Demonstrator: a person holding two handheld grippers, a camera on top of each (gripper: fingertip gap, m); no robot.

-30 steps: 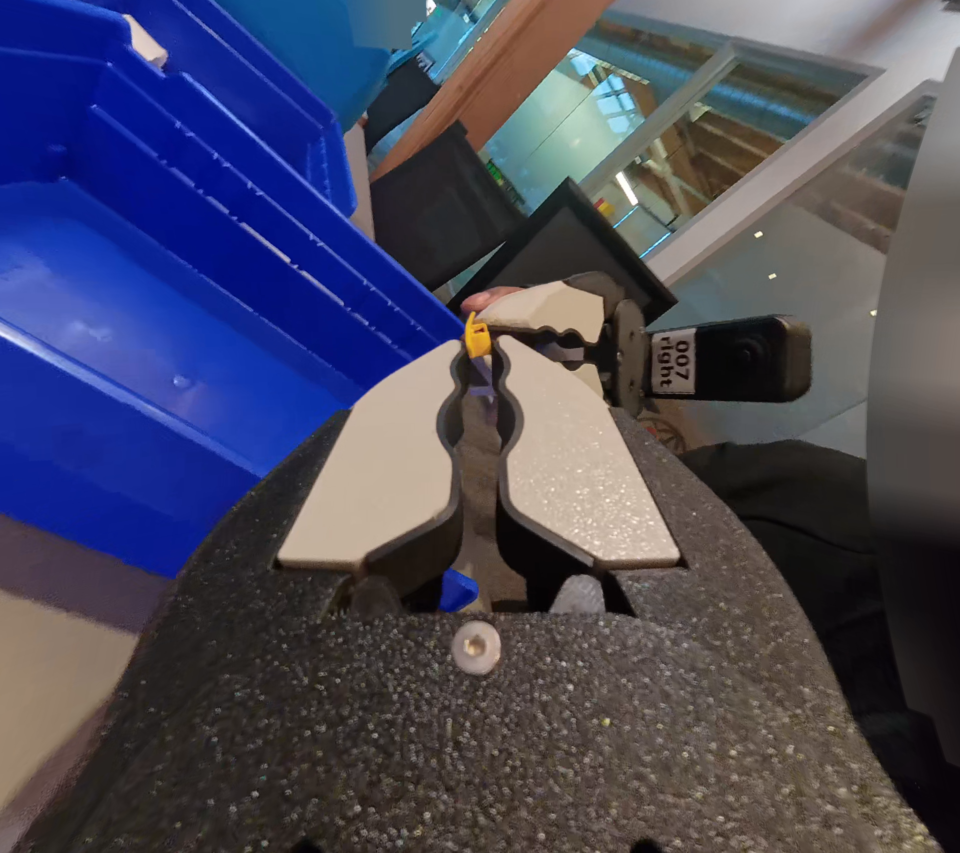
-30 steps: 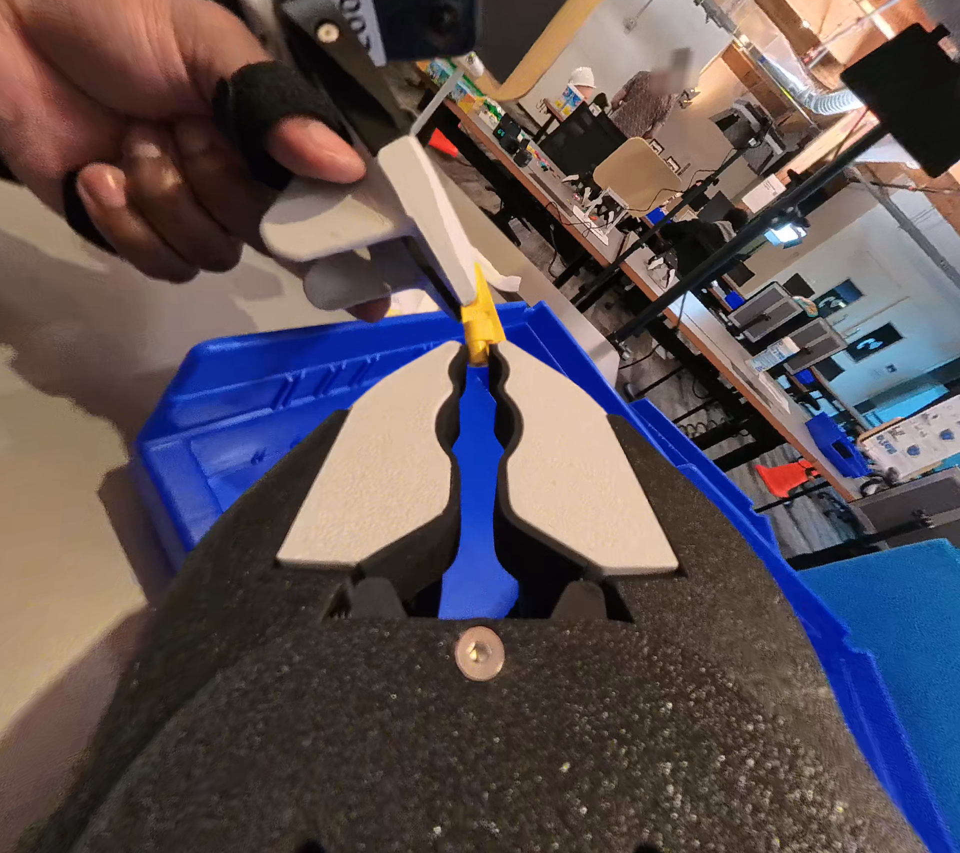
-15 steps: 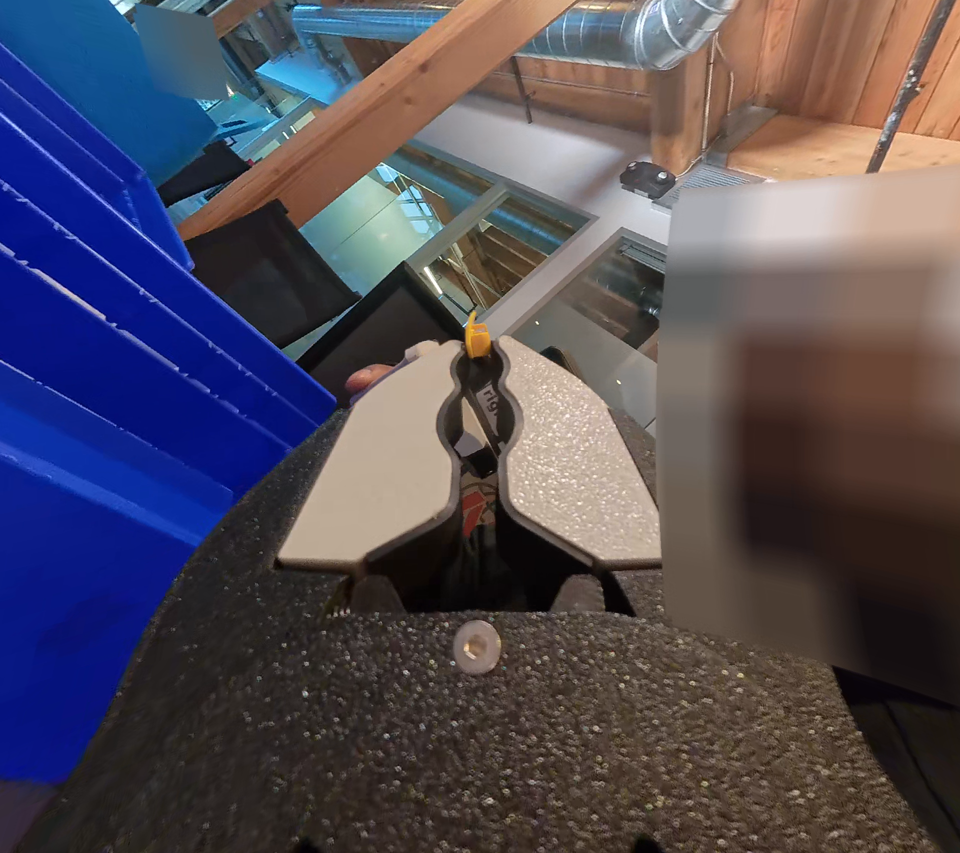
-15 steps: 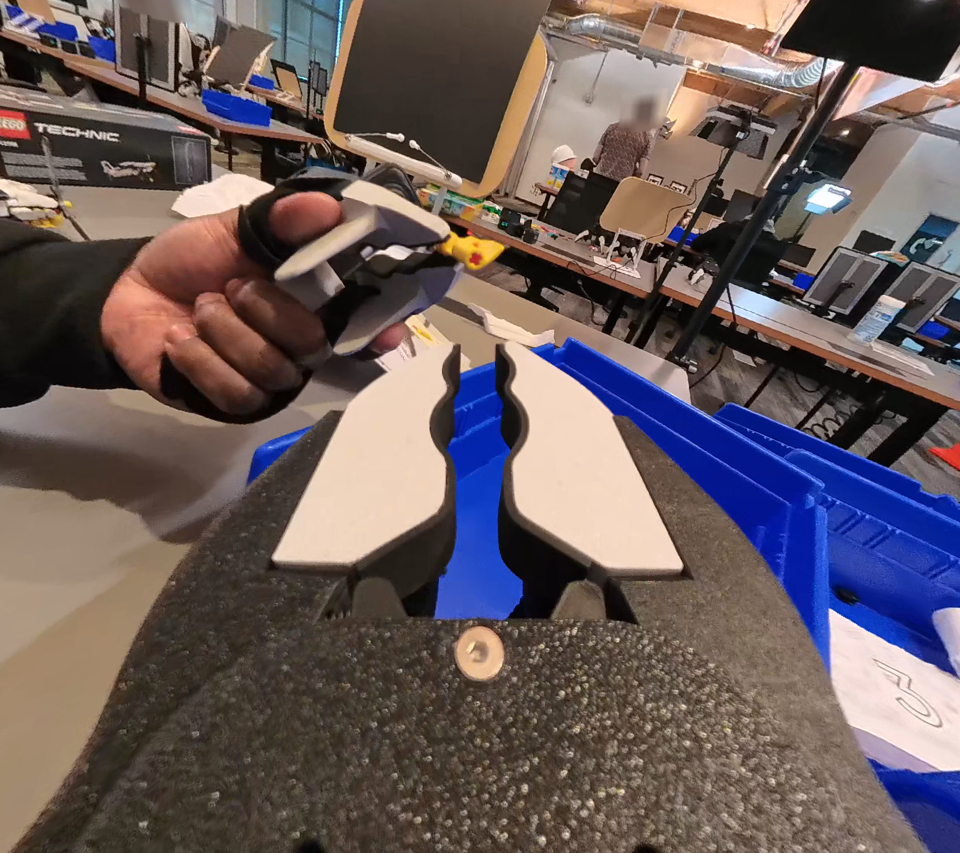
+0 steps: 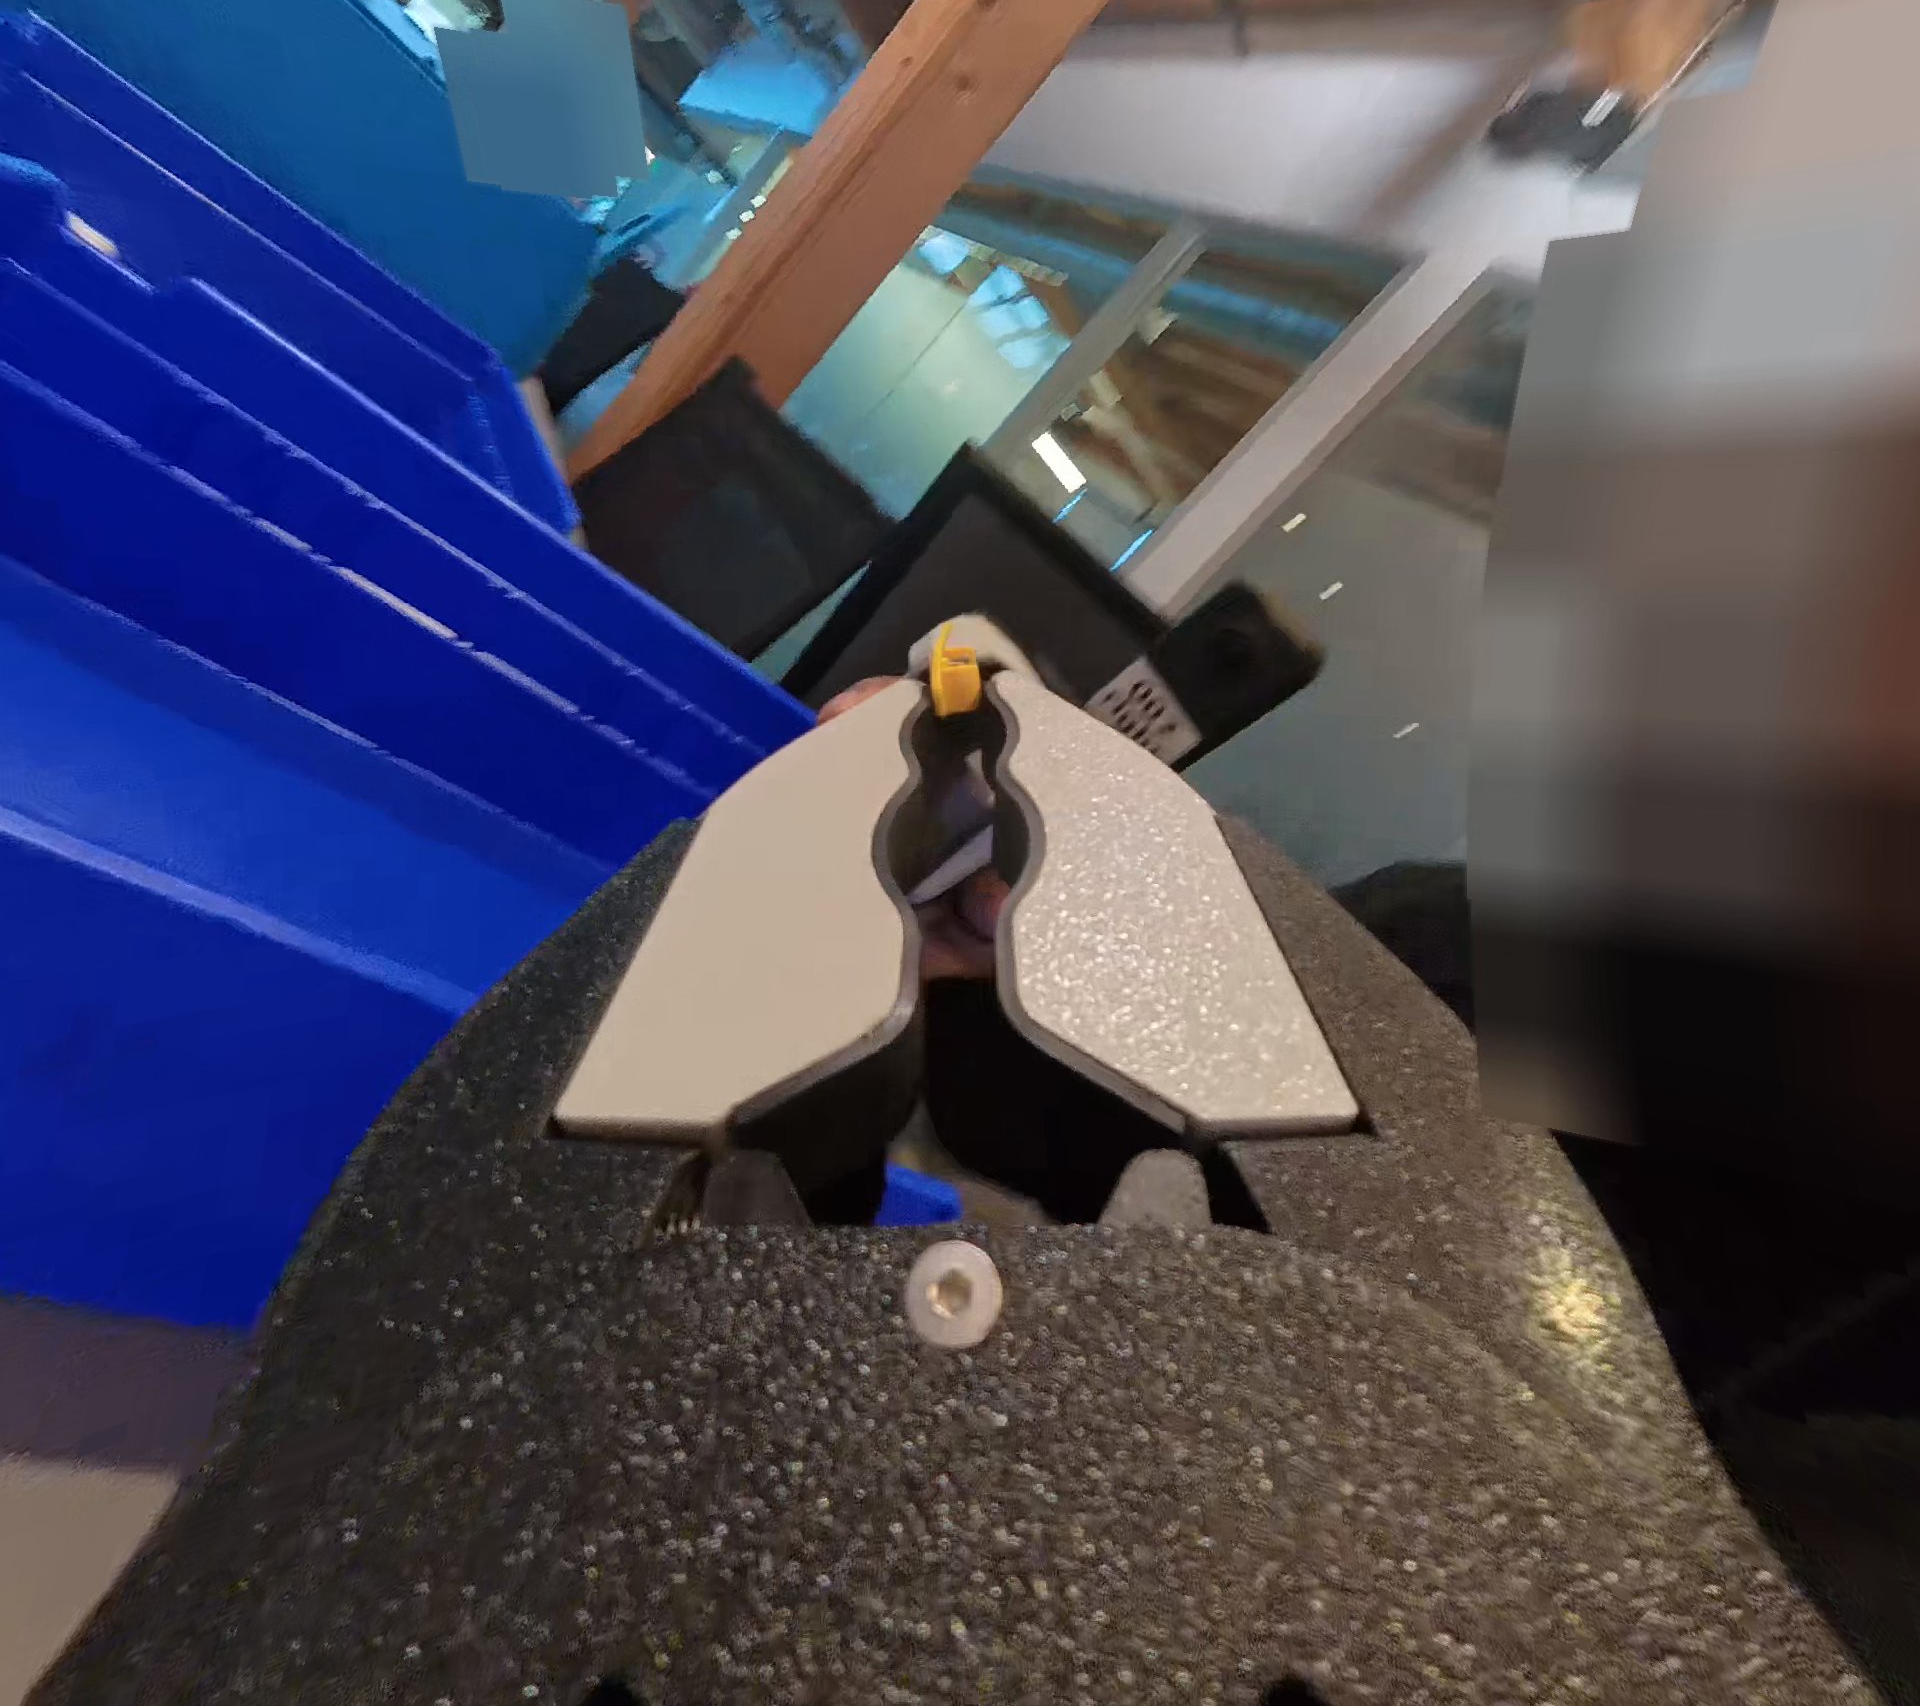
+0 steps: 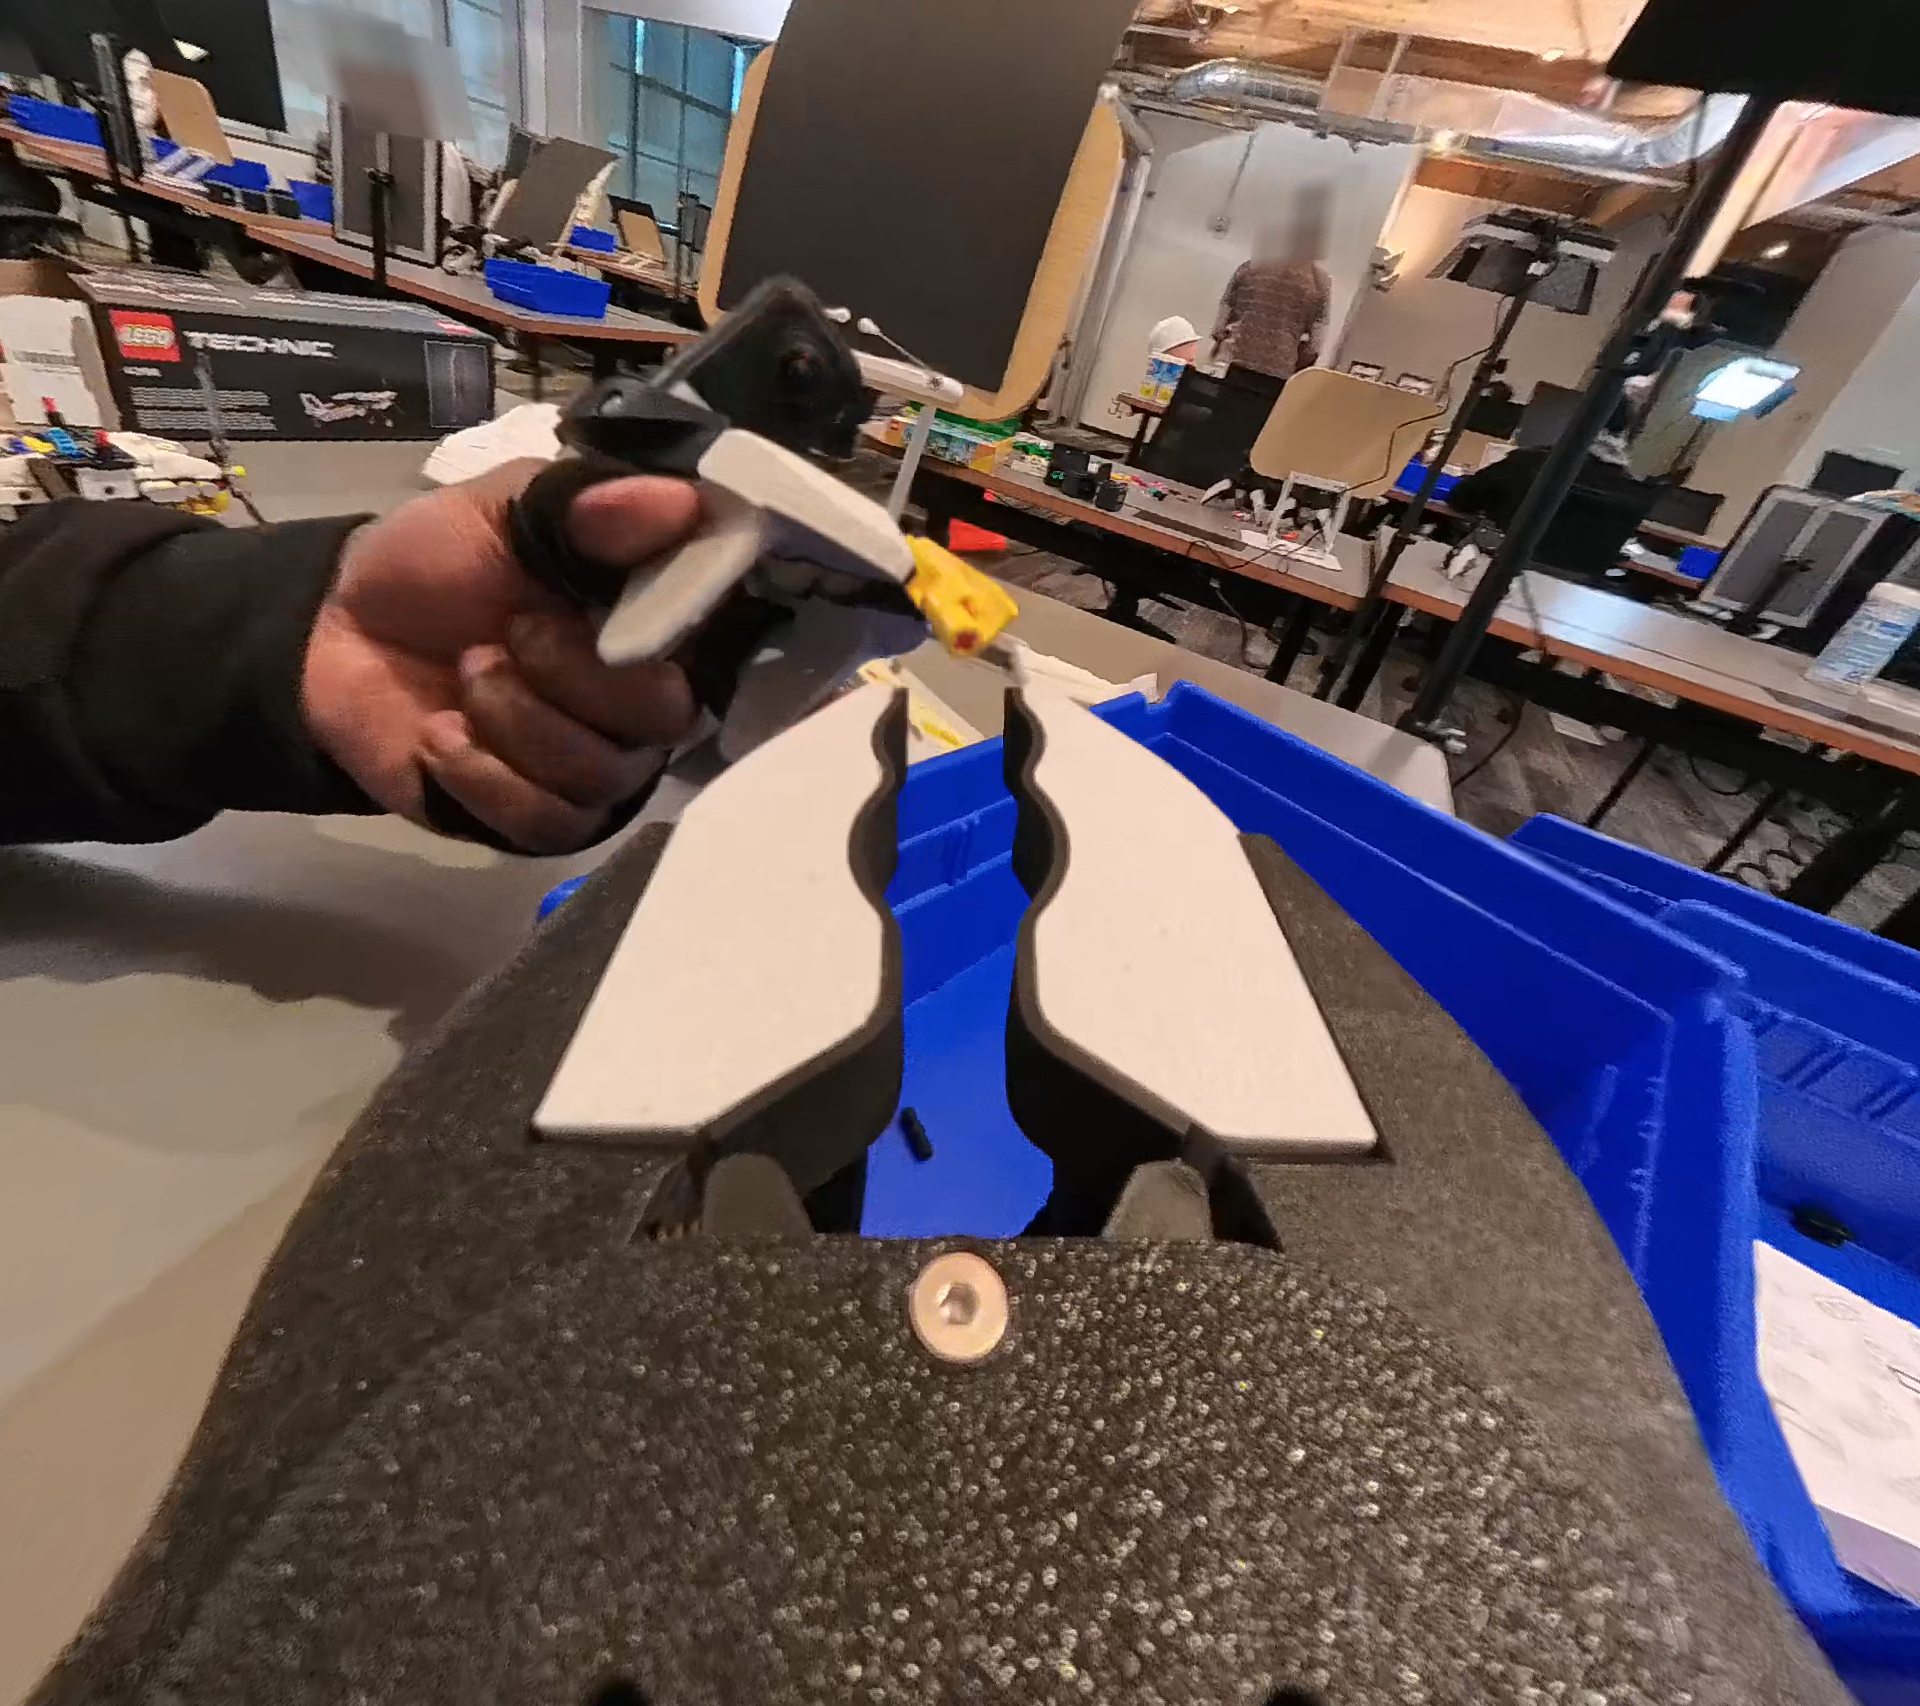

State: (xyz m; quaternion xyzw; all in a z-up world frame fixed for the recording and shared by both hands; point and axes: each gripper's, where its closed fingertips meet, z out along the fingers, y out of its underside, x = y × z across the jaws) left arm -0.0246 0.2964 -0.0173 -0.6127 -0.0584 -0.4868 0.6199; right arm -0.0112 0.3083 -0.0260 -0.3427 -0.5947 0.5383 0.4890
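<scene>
My left gripper [image 5: 956,692] is shut on a small yellow plastic piece [image 5: 952,682], pinched at its fingertips. The right wrist view shows the same: the left gripper [image 6: 914,586], held in a person's hand [image 6: 488,669], grips the yellow piece [image 6: 958,594], which has a red dot at its end. My right gripper [image 6: 951,706] is open, with nothing between its pads. It hovers just below the yellow piece, over a blue bin [image 6: 1351,825]. The right gripper shows partly behind my left fingertips [image 5: 1195,680].
Blue bins [image 5: 260,617] stand to the left in the left wrist view. More blue bins [image 6: 1766,1033], one with white paper [image 6: 1849,1407], lie at the right. A small black part [image 6: 914,1134] lies in the bin below. A grey tabletop [image 6: 187,1085] and a dark box [image 6: 301,368] lie to the left. The grippers are tip to tip, or close to it.
A second ago both grippers pinched the yellow piece. My right gripper opened and let go; the left gripper kept the piece and drew apart, then came back close above the right fingertips.
</scene>
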